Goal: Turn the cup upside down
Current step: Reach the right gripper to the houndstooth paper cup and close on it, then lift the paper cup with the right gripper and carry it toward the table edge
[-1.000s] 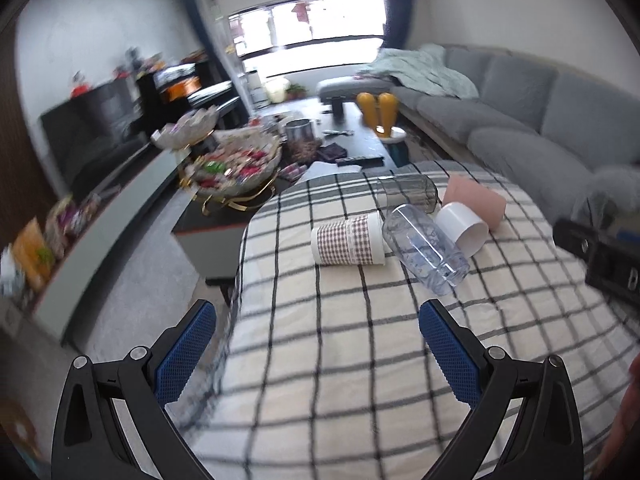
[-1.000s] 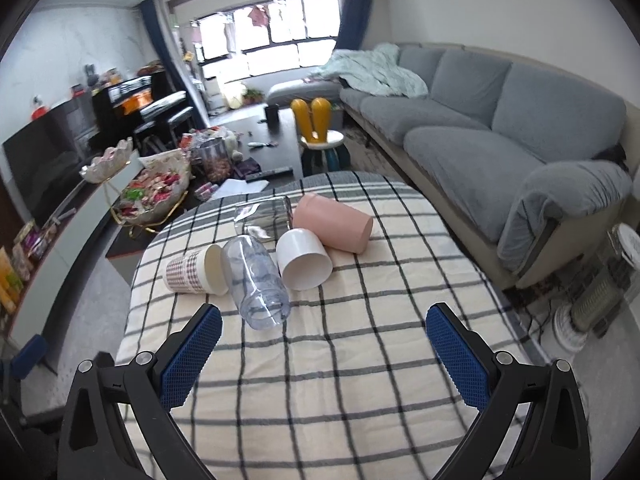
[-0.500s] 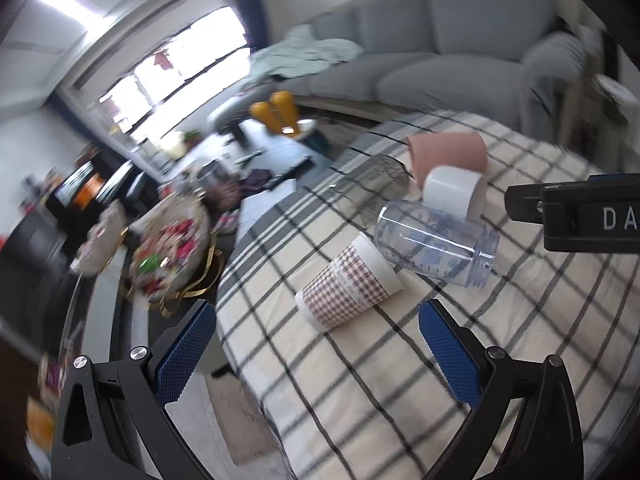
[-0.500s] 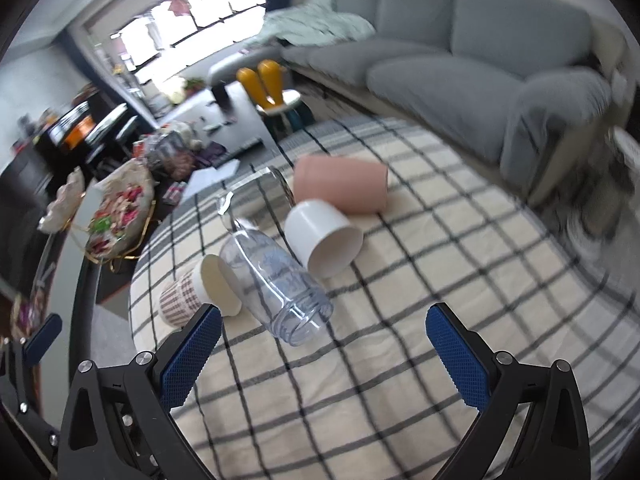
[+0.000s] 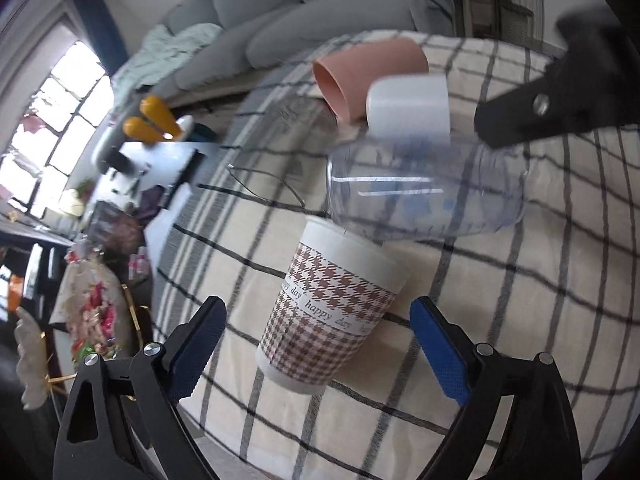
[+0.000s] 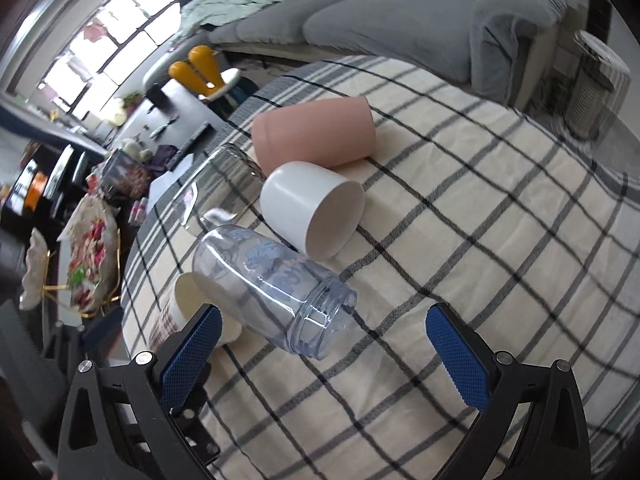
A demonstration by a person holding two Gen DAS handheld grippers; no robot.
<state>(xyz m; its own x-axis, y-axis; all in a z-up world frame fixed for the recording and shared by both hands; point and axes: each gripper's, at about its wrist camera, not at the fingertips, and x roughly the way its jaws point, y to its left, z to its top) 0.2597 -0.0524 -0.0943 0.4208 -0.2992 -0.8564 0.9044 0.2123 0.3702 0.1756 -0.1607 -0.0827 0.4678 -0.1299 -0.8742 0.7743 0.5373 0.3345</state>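
I have both claws spread wide, gripping nothing: the left gripper [image 5: 316,344] frames the houndstooth paper cup [image 5: 330,312], which lies on its side on the checked tablecloth [image 6: 460,280]; the right gripper [image 6: 324,354] hovers just short of the clear plastic bottle [image 6: 272,276]. The bottle lies touching the paper cup. Beyond the bottle lie a white cup [image 6: 314,208], a clear glass [image 6: 218,184] and a pink cup [image 6: 316,132], all on their sides. Past the tablecloth I see a cluttered coffee table [image 6: 168,128], a grey sofa [image 6: 384,20] and a bright window [image 6: 108,36].
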